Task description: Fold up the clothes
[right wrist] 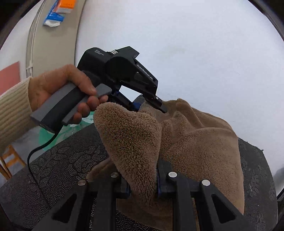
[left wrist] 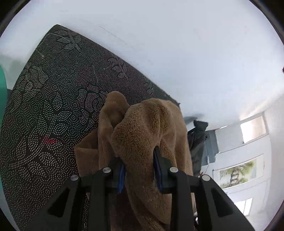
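Surface: a dark mat with a pale dotted scallop pattern (left wrist: 58, 99) covers the work surface; white wall lies past its far edge, and in the left wrist view a broad stretch of the mat is bare to the left of the cloth.
Garment: a brown fleecy cloth (left wrist: 142, 128) is bunched in thick folds, raised between both tools, its lower part trailing down onto the mat.
Left tool: the black two-finger left gripper (left wrist: 140, 170) is closed to a narrow gap on a thick fold of the fleece, blue pads pressed against it on both sides.
Right tool: the black two-finger right gripper (right wrist: 142, 183) is likewise clamped on a fold, which rises from between its fingers as a rounded lobe.
Holder: in the right wrist view a hand (right wrist: 60, 88) in a cream ribbed sleeve (right wrist: 14, 113) grips the grey handle of the left tool; a black cable hangs from the handle.
Containers: orange and blue boxes (right wrist: 58, 10) lie at the top left; their contents cannot be told.
Edges: the mat's far right corner (right wrist: 255, 147) shows just past the cloth.
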Demonstrator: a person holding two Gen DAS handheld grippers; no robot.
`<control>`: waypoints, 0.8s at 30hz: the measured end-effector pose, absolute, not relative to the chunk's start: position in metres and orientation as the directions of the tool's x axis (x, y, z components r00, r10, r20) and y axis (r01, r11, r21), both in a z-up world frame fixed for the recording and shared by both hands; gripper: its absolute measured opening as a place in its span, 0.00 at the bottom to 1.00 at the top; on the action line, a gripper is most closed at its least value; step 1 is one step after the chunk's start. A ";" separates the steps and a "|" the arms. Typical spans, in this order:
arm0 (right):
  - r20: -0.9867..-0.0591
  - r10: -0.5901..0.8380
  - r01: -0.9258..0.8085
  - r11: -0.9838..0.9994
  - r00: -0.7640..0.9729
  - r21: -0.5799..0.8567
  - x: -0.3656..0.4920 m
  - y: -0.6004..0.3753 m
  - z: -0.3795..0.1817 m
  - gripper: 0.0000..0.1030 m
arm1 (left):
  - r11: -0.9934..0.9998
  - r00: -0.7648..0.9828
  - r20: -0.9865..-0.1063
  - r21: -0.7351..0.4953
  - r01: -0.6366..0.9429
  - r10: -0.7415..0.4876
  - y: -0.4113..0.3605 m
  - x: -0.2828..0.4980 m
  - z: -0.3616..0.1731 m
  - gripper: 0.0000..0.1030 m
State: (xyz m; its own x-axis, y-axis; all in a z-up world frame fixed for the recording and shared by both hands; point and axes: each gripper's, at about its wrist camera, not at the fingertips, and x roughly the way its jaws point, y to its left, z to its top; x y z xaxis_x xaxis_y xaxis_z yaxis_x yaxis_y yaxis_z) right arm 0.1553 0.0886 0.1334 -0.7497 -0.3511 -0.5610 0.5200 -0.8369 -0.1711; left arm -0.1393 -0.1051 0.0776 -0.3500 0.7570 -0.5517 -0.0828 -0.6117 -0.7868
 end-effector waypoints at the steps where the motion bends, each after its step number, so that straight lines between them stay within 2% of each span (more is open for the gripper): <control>1: -0.559 -0.355 0.521 -0.837 -0.750 -0.167 0.153 0.093 0.136 0.21 | -0.601 -0.363 -0.536 -0.794 -0.090 0.762 -0.108 -0.137 0.081 0.31; 5: -0.549 -0.375 0.533 -0.831 -0.747 -0.159 0.157 0.095 0.142 0.21 | -0.582 -0.404 -0.497 -0.805 -0.115 0.768 -0.116 -0.132 0.094 0.31; 12: -0.625 -0.352 0.577 -0.792 -0.697 -0.197 0.149 0.096 0.085 0.21 | -0.686 -0.395 -0.606 -0.723 -0.089 0.690 -0.106 -0.132 0.079 0.31; 17: -0.633 -0.347 0.586 -0.782 -0.692 -0.212 0.153 0.104 0.083 0.24 | -0.708 -0.406 -0.619 -0.698 -0.109 0.673 -0.102 -0.131 0.085 0.32; 20: -0.636 -0.351 0.594 -0.776 -0.687 -0.213 0.151 0.107 0.084 0.33 | -0.700 -0.433 -0.595 -0.702 -0.131 0.677 -0.094 -0.127 0.101 0.45; 22: -0.638 -0.355 0.595 -0.777 -0.683 -0.205 0.151 0.112 0.084 0.34 | -0.695 -0.456 -0.567 -0.698 -0.176 0.685 -0.082 -0.121 0.118 0.61; 24: -0.640 -0.363 0.597 -0.779 -0.677 -0.190 0.150 0.117 0.085 0.36 | -0.690 -0.473 -0.544 -0.690 -0.219 0.693 -0.075 -0.115 0.131 0.72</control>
State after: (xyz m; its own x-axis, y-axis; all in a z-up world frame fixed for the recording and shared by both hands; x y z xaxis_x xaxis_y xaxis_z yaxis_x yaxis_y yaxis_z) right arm 0.1503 0.1170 0.0846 -0.6774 -0.3628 -0.6399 0.5972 -0.7792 -0.1904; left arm -0.1155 -0.0751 0.1311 -0.4729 0.6934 -0.5437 -0.2185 -0.6901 -0.6900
